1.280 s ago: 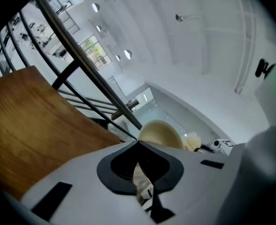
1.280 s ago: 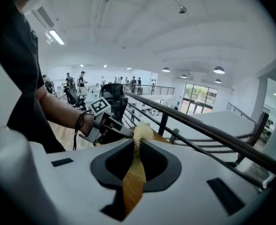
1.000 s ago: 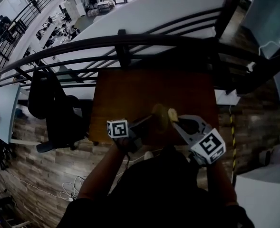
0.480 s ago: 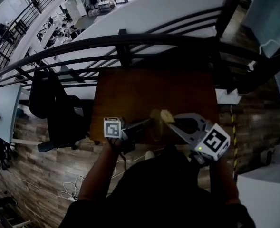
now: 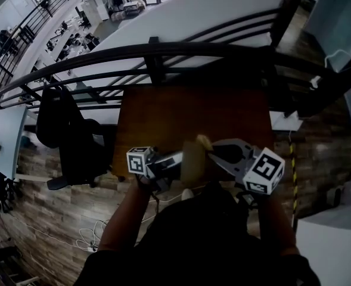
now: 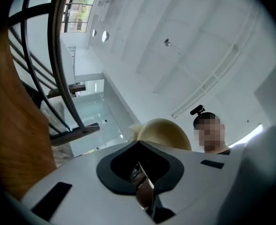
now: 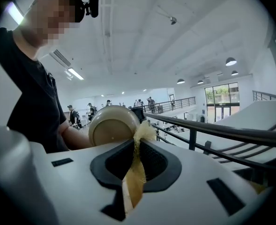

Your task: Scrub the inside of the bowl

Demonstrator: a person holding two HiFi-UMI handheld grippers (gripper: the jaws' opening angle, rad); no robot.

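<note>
Both clamped: left hand-held gripper [image 6: 140, 168] on bowl [image 6: 164, 132], right hand-held gripper [image 7: 138, 146] on yellow cloth [image 7: 133, 186].

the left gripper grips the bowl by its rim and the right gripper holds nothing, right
Not quite: the right gripper is not empty. The right gripper view shows its jaws shut on a yellow cloth. The left gripper does grip the bowl by its rim.

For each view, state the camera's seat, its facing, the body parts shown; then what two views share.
Head view: on the head, looking down at the table; forearms show.
Left gripper view: on the left gripper, facing the ceiling; head shows.
Right gripper view: on the right gripper, facing the railing; torso, arm.
Both gripper views share the bowl.
</note>
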